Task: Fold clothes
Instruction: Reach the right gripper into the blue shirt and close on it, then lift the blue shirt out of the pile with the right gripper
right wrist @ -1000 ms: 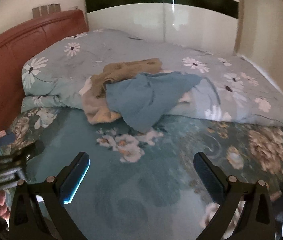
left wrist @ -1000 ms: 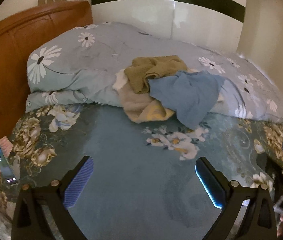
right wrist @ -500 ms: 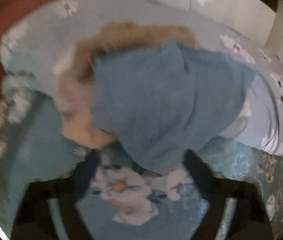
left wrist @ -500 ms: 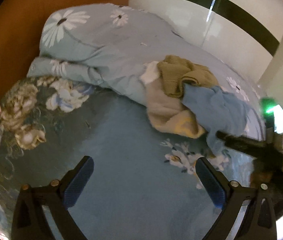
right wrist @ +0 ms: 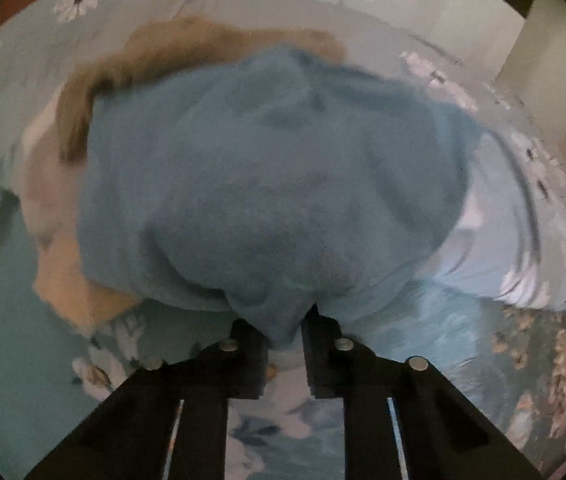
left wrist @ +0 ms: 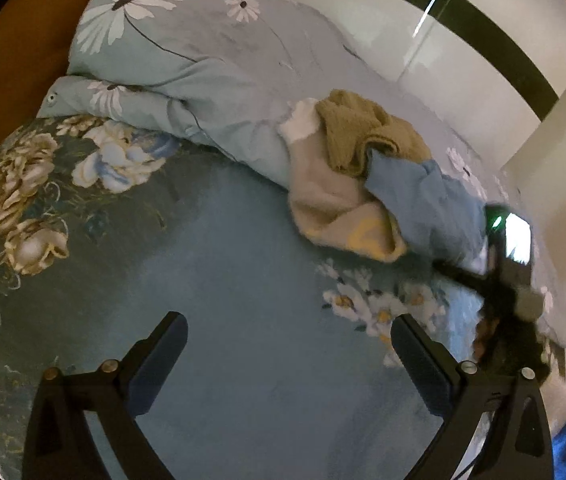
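Note:
A heap of clothes lies on the bed against a folded duvet: a blue garment (right wrist: 275, 184), an olive-brown one (left wrist: 363, 136) and a beige one with a yellow print (left wrist: 339, 216). My right gripper (right wrist: 285, 330) is shut on the lower edge of the blue garment, which fills most of its view. It also shows in the left wrist view (left wrist: 499, 276), at the blue garment (left wrist: 431, 204). My left gripper (left wrist: 289, 360) is open and empty above the bare bedsheet, short of the heap.
A folded light-blue daisy-print duvet (left wrist: 203, 64) runs across the bed behind the clothes. The teal floral bedsheet (left wrist: 223, 280) lies in front. A wooden headboard (left wrist: 11, 40) is at the left, white wardrobe doors (left wrist: 423, 12) behind.
My right gripper moved forward to the heap and shut on the edge of the blue garment. My left gripper swung left and closer over the sheet, still open.

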Demonstrator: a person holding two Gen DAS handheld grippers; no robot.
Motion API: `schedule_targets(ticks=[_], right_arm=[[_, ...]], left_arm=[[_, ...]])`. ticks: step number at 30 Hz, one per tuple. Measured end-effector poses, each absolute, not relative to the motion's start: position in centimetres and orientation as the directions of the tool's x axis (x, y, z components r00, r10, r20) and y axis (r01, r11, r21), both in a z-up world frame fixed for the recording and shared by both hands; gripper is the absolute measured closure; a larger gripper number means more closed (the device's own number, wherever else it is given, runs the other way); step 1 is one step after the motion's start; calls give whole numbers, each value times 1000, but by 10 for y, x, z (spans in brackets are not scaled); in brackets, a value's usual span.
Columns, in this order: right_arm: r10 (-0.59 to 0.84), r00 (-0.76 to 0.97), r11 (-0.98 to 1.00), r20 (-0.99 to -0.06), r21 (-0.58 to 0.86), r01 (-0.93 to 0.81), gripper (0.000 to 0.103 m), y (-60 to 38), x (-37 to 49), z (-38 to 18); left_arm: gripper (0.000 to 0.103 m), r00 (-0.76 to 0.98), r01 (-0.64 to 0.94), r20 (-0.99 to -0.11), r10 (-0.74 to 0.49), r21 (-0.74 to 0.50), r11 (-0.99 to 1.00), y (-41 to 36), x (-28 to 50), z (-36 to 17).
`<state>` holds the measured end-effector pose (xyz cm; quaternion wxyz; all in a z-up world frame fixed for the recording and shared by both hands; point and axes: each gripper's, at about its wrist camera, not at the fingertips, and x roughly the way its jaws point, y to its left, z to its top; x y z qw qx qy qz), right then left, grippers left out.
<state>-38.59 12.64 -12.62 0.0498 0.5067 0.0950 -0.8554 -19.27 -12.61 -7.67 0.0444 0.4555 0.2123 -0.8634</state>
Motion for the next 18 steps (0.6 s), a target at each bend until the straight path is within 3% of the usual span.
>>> schedule_targets(ticks=[12, 18], right_arm=[[-105, -685, -974, -721, -63, 216, 94, 173, -298, 48], [-195, -728, -951, -658, -53, 303, 94, 182, -235, 119]], left_arm=[[0, -608, 229, -771, 191, -400, -887, -118, -132, -21], [0, -650, 142, -738, 181, -352, -925, -93, -96, 13]])
